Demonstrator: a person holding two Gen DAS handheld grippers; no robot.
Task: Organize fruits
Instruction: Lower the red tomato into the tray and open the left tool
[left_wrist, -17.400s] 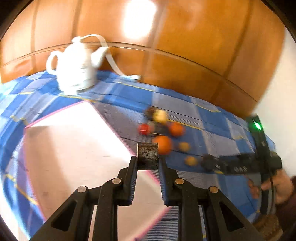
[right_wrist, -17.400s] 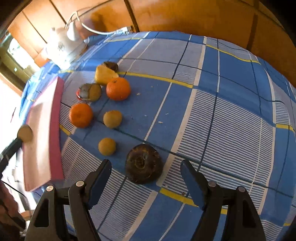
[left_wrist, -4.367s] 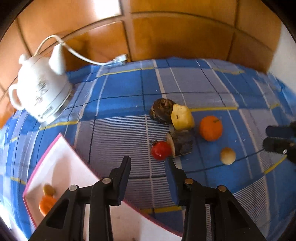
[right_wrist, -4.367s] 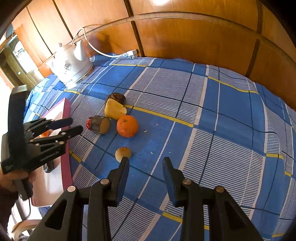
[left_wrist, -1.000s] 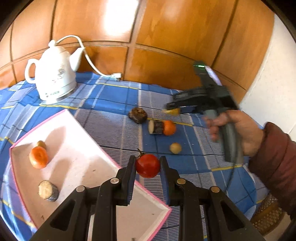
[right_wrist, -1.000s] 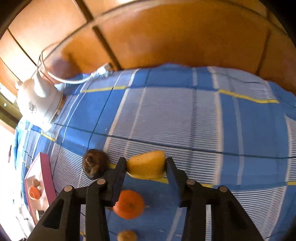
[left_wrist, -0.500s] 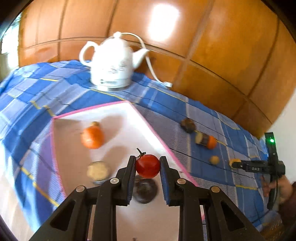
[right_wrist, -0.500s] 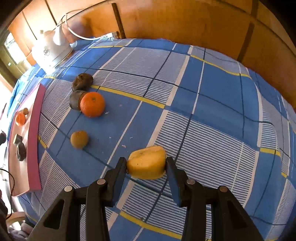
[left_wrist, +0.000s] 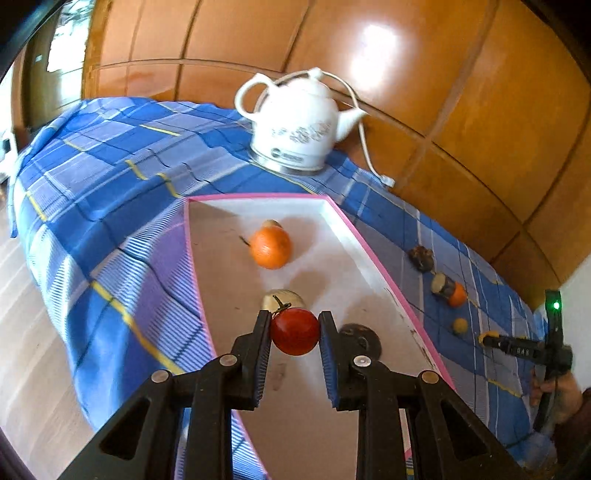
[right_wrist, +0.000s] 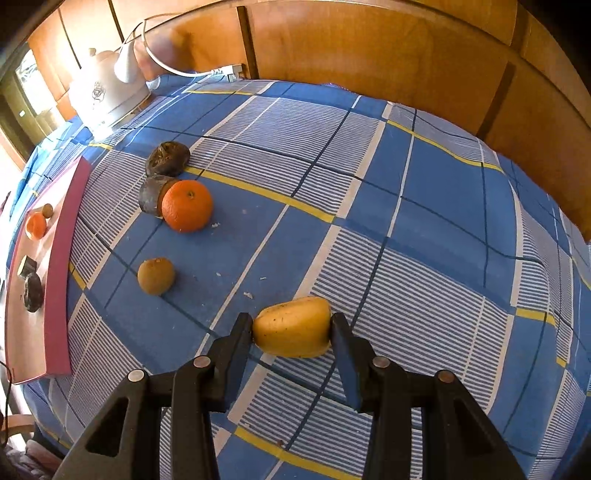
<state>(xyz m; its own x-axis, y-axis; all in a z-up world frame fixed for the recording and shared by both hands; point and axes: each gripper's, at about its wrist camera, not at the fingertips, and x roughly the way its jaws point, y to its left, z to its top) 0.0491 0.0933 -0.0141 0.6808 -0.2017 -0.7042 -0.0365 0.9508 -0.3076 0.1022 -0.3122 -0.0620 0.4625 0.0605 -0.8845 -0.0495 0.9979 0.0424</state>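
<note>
Above tray (left_wrist: 369, 236), left gripper (left_wrist: 294, 330) tilts down; clamps tomato (left_wrist: 294, 331).

In your left wrist view, the tray (left_wrist: 369, 254) fills the centre, with the kettle (left_wrist: 295, 125) behind it at the top. In the tray, the orange (left_wrist: 270, 246) lies above the tomato (left_wrist: 294, 331), which sits between your left gripper (left_wrist: 294, 343) fingers. In your right wrist view, the tray lies at the left edge, and the loose fruits (right_wrist: 186, 210) sit upper left of the piece (right_wrist: 292, 327) your right gripper (right_wrist: 291, 332) holds.
</note>
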